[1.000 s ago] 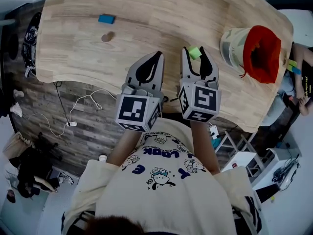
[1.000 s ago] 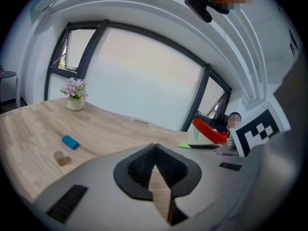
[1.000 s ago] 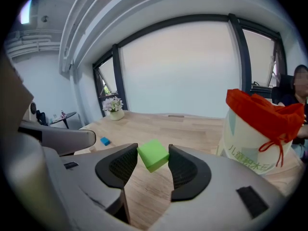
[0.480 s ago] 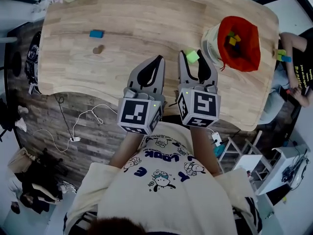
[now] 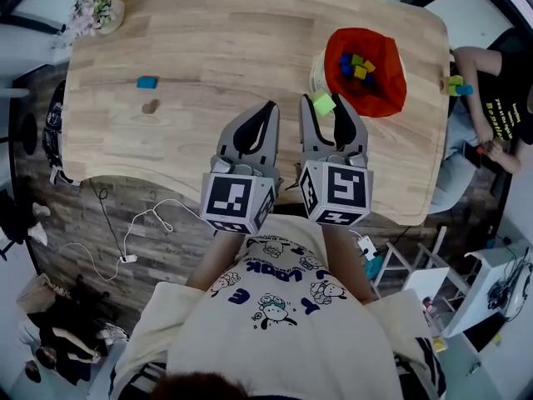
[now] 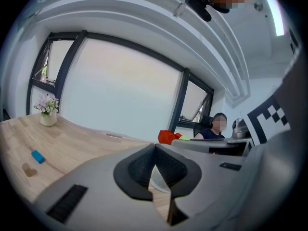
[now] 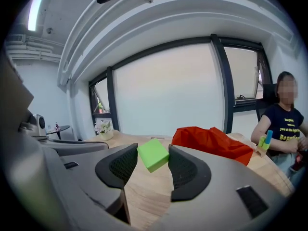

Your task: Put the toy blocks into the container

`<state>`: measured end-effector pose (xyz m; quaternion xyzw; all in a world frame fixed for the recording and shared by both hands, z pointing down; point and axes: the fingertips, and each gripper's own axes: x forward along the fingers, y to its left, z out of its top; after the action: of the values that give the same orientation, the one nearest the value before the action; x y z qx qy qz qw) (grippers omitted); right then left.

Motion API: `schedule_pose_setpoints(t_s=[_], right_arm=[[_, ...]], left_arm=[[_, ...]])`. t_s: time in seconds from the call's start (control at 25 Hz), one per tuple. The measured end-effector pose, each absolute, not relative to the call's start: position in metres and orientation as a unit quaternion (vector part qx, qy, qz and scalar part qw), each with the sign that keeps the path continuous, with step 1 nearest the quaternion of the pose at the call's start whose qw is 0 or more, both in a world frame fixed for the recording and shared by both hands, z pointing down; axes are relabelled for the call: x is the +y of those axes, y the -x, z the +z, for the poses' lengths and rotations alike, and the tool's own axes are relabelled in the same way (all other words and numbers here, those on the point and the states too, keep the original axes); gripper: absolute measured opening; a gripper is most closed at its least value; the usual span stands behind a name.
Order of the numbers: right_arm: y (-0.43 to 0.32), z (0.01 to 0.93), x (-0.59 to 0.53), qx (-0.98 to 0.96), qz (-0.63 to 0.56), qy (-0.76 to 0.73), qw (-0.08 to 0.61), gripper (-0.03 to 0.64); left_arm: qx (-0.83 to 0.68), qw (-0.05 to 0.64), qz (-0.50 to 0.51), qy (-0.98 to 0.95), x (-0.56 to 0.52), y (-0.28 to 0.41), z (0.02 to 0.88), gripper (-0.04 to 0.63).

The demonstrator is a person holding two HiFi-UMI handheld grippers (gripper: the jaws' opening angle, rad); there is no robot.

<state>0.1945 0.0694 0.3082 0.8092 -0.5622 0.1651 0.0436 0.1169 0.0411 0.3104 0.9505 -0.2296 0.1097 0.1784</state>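
My right gripper [image 5: 326, 107] is shut on a light green block [image 5: 324, 103], which sits tilted between the pads [image 7: 153, 154], just left of the container's near rim. The container [image 5: 391, 98] is a pale tub with a red lining and holds several coloured blocks. It shows as a red mound [image 7: 211, 141] ahead in the right gripper view. My left gripper [image 5: 269, 107] hovers beside the right one, its tips touching [image 6: 155, 146] with nothing between them. A blue block [image 5: 147, 82] lies far left on the wooden table [image 5: 225, 40].
A dark round spot [image 5: 151, 107] marks the table near the blue block. A small flower pot [image 5: 96, 11] stands at the far left corner. A person [image 5: 487, 98] sits at the table's right end beside small green and blue blocks [image 5: 456, 85]. Cables lie on the floor below.
Both grippers have risen and moved toward the container. The container now sits much closer to the green block, and its inside with the blocks shows.
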Motion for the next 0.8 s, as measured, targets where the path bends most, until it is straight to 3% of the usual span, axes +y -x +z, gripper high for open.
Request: schedule_pose_setpoints(t_s=[0.8], right_arm=[[-0.27,0.29,0.105,-0.531,0.139,-0.835,0.042,0.221]], left_arm=[[-0.195,0.163,0.101,-0.962,0.076,-0.192,0.298,0.031]])
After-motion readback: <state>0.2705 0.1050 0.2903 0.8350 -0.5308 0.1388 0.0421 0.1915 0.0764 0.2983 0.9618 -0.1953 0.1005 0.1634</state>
